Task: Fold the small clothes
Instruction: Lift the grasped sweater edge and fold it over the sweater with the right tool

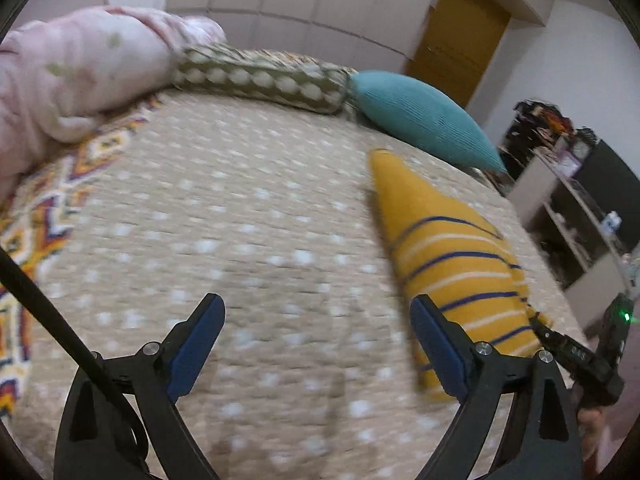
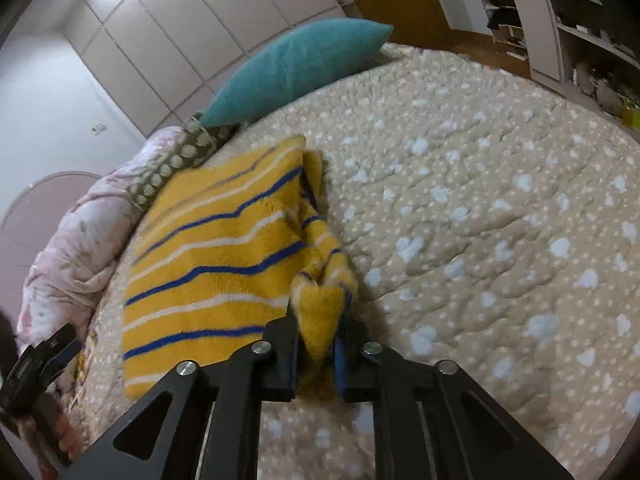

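Observation:
A small yellow fleece garment [image 2: 216, 256] with blue and white stripes lies on the beige spotted bedspread [image 2: 480, 208]. My right gripper [image 2: 318, 332] is shut on a bunched corner of the garment at its right edge. In the left wrist view the garment [image 1: 452, 264] lies to the right, and my left gripper [image 1: 318, 320] is open and empty above the bedspread [image 1: 240, 240], its right finger next to the garment's near edge. The right gripper [image 1: 568, 348] shows at the garment's near right end. The left gripper [image 2: 40, 360] shows at the far left of the right wrist view.
A teal cushion [image 1: 424, 120], a green dotted bolster [image 1: 260, 76] and a pink floral duvet [image 1: 76, 72] lie along the far side of the bed. White wardrobes [image 2: 180, 40] stand behind. Shelves with clutter [image 1: 568, 208] stand beyond the bed's right edge.

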A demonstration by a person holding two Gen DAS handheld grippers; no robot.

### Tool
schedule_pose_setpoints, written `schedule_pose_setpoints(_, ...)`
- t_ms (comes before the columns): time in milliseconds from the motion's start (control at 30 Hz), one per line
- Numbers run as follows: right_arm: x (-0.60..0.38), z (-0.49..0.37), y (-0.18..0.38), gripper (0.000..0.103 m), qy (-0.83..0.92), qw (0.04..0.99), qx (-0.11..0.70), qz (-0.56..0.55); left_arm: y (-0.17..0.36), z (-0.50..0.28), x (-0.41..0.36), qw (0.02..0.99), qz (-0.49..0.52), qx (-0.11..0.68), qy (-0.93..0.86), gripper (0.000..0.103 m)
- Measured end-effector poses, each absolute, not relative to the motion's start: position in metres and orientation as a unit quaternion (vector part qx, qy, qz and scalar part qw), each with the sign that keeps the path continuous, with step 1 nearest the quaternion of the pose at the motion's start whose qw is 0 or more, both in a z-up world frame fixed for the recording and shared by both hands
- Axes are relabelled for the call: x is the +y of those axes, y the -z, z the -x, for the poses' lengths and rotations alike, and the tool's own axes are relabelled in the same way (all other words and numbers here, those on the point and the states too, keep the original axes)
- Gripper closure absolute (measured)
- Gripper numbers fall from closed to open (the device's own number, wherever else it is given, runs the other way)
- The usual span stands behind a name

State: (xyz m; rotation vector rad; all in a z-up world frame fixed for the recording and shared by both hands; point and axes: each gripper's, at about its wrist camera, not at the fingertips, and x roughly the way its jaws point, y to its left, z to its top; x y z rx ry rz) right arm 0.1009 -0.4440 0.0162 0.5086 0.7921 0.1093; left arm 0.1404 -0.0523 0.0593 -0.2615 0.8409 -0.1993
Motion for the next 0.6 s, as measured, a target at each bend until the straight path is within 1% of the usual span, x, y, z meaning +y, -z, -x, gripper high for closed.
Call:
schedule_pose_setpoints(33, -0.449, -0.095, -0.023, 0.084, -0.061, 0.892, 0.371, -0.250, -0.059, -0.146, -0.058, 0.896, 0.131, 0.411, 0.106, 0.010)
schedule_pose_setpoints(67, -0.455, -0.089, -0.032, 0.083, -0.073, 0.896, 0.355, -0.258, -0.059, -0.149, -0.063, 0.895, 0.134, 0.412, 0.111, 0.010)
schedule_pose_setpoints(167, -0.466, -0.087, -0.055, 0.071, -0.082, 0.908, 0.322, -0.255, -0.057, -0.163, -0.082, 0.888, 0.140, 0.417, 0.135, 0.010)
schedule_pose_setpoints(200, -0.467, -0.095, -0.062, 0.059, -0.087, 0.911, 0.318, -0.248, -0.055, -0.171, -0.090, 0.883, 0.142, 0.422, 0.148, 0.010)
schedule_pose_setpoints(233, -0.468, -0.104, -0.063, 0.044, -0.094, 0.909, 0.322, -0.247, -0.052, -0.178, -0.096, 0.878, 0.144, 0.429, 0.156, 0.010)
schedule_pose_setpoints(300, -0.465, -0.133, -0.058, 0.028, -0.128, 0.894, 0.347, -0.252, -0.040, -0.193, -0.108, 0.862, 0.157, 0.447, 0.177, 0.010)
schedule_pose_setpoints(367, -0.457, -0.170, -0.042, 0.027, -0.131, 0.882, 0.386, -0.237, -0.027, -0.206, -0.119, 0.845, 0.170, 0.467, 0.198, 0.010)
schedule_pose_setpoints(433, -0.452, -0.195, -0.028, 0.027, -0.133, 0.873, 0.407, -0.234, -0.013, -0.218, -0.130, 0.824, 0.188, 0.485, 0.223, 0.009)
schedule_pose_setpoints(567, -0.447, -0.235, 0.004, 0.027, -0.176, 0.831, 0.437, -0.296, 0.011, -0.237, -0.147, 0.774, 0.246, 0.515, 0.275, 0.010)
schedule_pose_setpoints(600, -0.446, -0.241, 0.012, 0.036, -0.191, 0.816, 0.444, -0.317, 0.013, -0.238, -0.152, 0.767, 0.248, 0.520, 0.281, 0.017)
